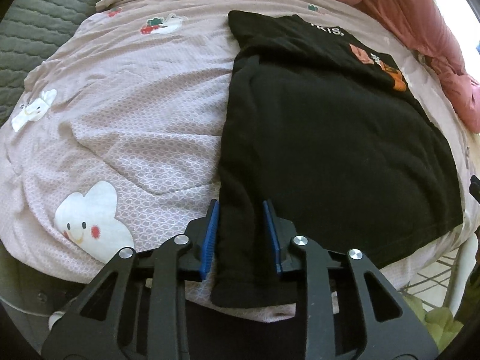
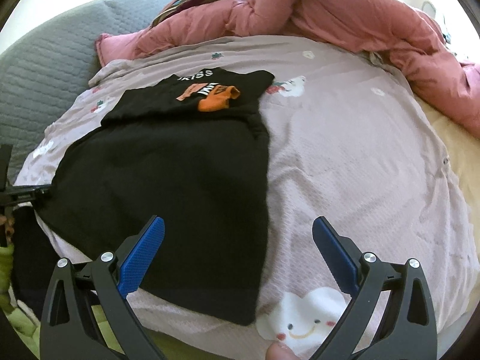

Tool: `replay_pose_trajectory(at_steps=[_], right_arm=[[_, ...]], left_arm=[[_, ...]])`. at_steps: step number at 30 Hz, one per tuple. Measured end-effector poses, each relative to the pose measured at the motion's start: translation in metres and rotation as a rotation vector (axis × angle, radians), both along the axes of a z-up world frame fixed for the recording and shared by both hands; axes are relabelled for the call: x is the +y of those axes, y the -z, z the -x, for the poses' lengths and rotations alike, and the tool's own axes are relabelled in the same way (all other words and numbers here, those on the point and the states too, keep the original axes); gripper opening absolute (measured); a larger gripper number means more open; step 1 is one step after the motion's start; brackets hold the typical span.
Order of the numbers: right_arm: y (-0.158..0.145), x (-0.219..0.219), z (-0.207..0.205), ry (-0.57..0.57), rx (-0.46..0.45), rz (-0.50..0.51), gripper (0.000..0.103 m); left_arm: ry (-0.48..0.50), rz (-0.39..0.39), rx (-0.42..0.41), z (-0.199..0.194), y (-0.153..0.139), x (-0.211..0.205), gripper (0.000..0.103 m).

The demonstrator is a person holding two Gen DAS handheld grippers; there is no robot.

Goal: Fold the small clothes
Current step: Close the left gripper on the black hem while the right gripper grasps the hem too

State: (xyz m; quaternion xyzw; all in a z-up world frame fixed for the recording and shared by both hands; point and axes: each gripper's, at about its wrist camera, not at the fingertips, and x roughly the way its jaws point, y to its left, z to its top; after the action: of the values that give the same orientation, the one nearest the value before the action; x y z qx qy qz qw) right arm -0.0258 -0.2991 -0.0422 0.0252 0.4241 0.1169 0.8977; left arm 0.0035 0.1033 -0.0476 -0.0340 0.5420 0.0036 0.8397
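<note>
Between the blue pads of my left tool [image 1: 241, 234] runs the near left corner of the black shirt [image 1: 330, 138], a bunched strip of hem that hangs a little over the near edge of the bed. The jaws stand narrow with the pads against that fold on both sides, so I judge it clenched on the cloth.

The shirt lies flat on the pink bedspread [image 1: 126, 138], long axis running from the near edge away toward the far side, its printed chest end farthest from me.

My right tool [image 2: 238, 255] is released, jaws wide, nothing between them. It hovers over the shirt's near right corner [image 2: 240, 309]: the left pad is above black cloth, the right pad above bare bedspread, so the shirt's right edge passes between them. That corner is nearest this tool, and I think it is the matching grip for lifting the hem toward the far end.

Beyond the shirt a pink quilt [image 2: 345, 21] is heaped along the bed's far edge.
</note>
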Motion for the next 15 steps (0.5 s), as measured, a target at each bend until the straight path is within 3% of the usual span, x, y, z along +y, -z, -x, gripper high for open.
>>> replay_pose_trajectory(at_steps=[4,5,6,9,11,15], right_arm=[[0.001,-0.004,0.006,-0.014,0.020,-0.030,0.097],[0.001,-0.004,0.008,-0.022,0.023,-0.044,0.091],[0.001,-0.004,0.009,-0.032,0.028,-0.055,0.074],[0.004,-0.002,0.009,-0.049,0.049,-0.069,0.055],[0.006,-0.001,0.008,-0.054,0.057,-0.067,0.046],[0.015,0.000,0.004,-0.045,0.085,-0.060,0.044]], left_arm=[[-0.002,0.007,0.008,-0.001,0.001,0.002,0.021],[-0.001,0.004,0.008,-0.001,0.001,0.002,0.021],[0.000,0.002,0.008,-0.001,0.001,0.001,0.021],[0.000,0.002,0.006,-0.001,0.001,0.001,0.021],[0.000,0.004,0.005,-0.001,0.001,0.001,0.021],[-0.002,0.006,0.007,-0.001,0.001,0.001,0.021]])
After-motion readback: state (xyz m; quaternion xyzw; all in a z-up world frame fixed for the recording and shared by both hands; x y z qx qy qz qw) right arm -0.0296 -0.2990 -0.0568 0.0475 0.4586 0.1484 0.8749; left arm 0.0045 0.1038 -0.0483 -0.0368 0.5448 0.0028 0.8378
